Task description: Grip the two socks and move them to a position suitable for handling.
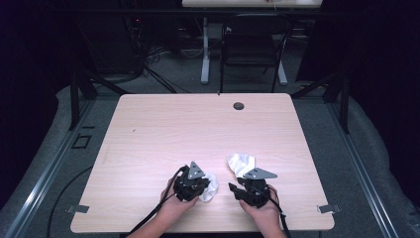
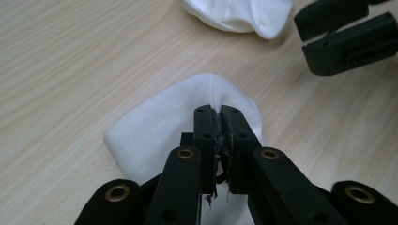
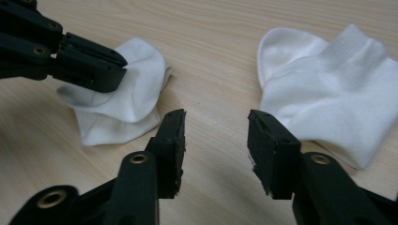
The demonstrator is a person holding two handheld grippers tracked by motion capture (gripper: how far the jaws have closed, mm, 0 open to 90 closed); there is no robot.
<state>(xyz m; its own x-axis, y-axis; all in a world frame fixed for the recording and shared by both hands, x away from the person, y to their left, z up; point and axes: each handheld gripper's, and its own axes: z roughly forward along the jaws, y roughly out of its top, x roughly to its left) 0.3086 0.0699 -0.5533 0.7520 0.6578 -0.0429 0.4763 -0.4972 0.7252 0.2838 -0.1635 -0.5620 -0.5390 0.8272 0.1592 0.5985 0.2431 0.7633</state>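
Left claw point(image 2: 219, 112) on sock point(image 2: 155, 122)

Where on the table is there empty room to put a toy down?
The light wooden table is bare from its far edge with the small round hole down to the middle, and along its left side. The near edge is crowded: left gripper pinching one white sock, open right gripper, another white sock.

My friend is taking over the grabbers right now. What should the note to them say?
Left gripper: shut, pinching a fold of the near sock, which lies on the table.
Right gripper: open, holding nothing, jaws over bare wood between the two socks.
Far sock: lies loose on the table, untouched.
Done: one sock gripped.
Left: probably grab the far sock and bring the pair together.
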